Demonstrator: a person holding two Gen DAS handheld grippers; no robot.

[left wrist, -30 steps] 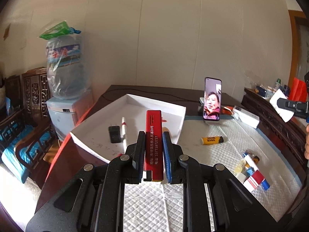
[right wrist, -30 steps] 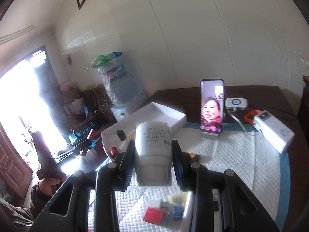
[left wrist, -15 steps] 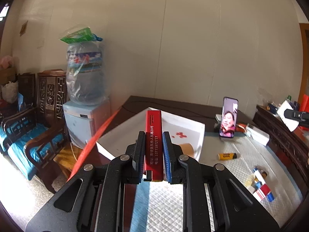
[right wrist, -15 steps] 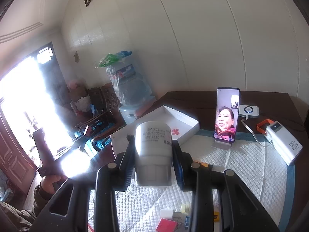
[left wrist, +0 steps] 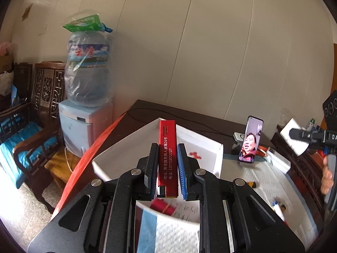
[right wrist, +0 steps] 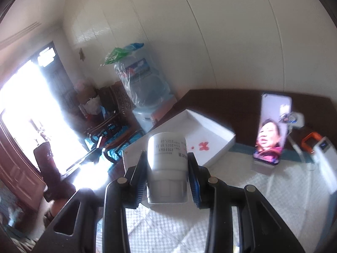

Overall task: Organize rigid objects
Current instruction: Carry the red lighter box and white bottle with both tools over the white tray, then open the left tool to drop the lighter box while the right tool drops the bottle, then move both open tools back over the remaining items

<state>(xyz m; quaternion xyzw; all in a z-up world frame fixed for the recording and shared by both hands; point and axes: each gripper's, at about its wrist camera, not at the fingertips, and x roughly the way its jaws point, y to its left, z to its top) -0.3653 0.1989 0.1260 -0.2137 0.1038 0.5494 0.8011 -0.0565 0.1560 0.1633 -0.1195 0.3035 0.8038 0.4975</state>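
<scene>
- Left gripper (left wrist: pixel 167 164) is pinching a slim red lighter (left wrist: pixel 167 154) by its lower half, the long top end poking out over the near edge of the white box (left wrist: pixel 218 158). With so little pad on it, it could swivel or slide out if it gets bumped on the box wall.
- Right gripper (right wrist: pixel 167 175) is clamped on a white plastic bottle (right wrist: pixel 167 164), held bottom-outward, short of the box. It's smooth and round, so I'd guess it could roll out of the pads and land on the quilted mat (right wrist: pixel 284 200) instead.
- Phone (right wrist: pixel 271 128) propped near the box could get knocked.
- Versus a second ago: both grips look unchanged, but the box now sits much closer under the left gripper, and the right view has swung nearer and gone blurry.
</scene>
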